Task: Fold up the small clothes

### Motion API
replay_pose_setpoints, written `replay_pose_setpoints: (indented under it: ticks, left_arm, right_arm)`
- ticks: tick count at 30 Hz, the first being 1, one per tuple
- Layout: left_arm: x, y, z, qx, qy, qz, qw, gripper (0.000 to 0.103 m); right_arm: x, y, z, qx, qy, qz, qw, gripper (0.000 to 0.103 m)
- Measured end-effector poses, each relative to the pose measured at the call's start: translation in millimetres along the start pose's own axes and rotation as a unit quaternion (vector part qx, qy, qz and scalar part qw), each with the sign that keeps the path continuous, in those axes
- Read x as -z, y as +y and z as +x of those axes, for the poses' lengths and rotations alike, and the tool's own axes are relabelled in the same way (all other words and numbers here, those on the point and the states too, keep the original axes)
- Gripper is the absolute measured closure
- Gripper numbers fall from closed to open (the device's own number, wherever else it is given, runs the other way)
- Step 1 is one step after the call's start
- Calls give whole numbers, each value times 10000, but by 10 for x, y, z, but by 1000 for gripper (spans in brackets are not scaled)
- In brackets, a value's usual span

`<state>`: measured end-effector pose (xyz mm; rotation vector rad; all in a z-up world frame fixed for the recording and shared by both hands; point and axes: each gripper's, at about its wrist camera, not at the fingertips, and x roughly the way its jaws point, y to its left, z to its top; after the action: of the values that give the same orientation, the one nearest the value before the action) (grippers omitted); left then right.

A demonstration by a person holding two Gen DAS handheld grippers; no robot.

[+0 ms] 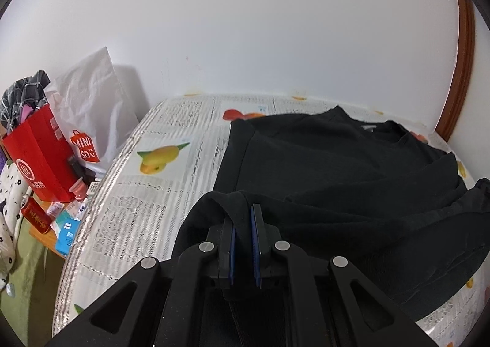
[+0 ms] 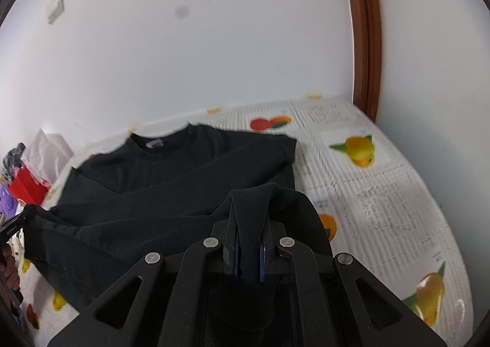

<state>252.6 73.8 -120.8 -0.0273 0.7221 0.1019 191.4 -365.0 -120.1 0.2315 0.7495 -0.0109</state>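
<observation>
Left wrist view: a black long-sleeved knit sweater (image 1: 337, 163) is seen spread across a worktop covered in a white newsprint-and-fruit patterned cloth (image 1: 147, 194), its collar toward the upper right of the frame.
Left claw (image 1: 243, 224): closed on a bunched fold of the sweater's hem, at the lower centre of the frame.
Right wrist view: the same sweater (image 2: 171, 175) fills the middle of the frame, collar at upper left, the patterned cloth (image 2: 382, 209) bare to the right.
Right claw (image 2: 249, 243): clamped on a strip of the ribbed hem, which is pinched between the blue pads and stands up from them.
Sleeves: appear to be laid across the body already, though the dark fabric hides the seams.
Done so far: the garment is judged laid out and narrowed, with both hem corners gripped and lifted off the cloth.
Left to do: the hem is yet to be carried up to the collar, released and smoothed.
Clutter: a red paper bag (image 1: 39, 160) and a white plastic shopping bag (image 1: 92, 108) are seen off the worktop at the left edge.
</observation>
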Motion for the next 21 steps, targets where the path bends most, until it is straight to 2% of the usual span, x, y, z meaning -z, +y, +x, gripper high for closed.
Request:
replay_pose_setpoints:
  ticks: [7,9,10,12,13,16,18,21]
  left_arm:
    - [2,-30,47,-15,57,92,9999,91]
    - [-5,-4,-7,148,46,30,9999,91]
    - [-8,23,-63,242,42,-5,9997,88]
    - [-4,84,-169,324,6,17,9995,84]
    - [11,135,-240,306,-62,38,9995,81]
    - [97,319,-345,351,-36,-109,9993,58]
    - [204,470,-379,495,105,-290,9983,58]
    - [383,617,-384,409,205,-375,9982,58]
  right_arm:
    - [72,-55,209,184,322,94,9993,90]
    - [92,-56,192,210,471,162,9985,77]
    - [103,-47,125,135,434,150,9989,74]
    - [132,-33,-83,-29,209,21,9998,55]
    - [148,-36,-201,16,95,-28,9999,52]
    - [231,-163,-538,145,-110,68,9998,52]
    - [287,-244,-630,277,-14,97,9996,52]
    - [458,-396,-644,493,196,183,9984,52]
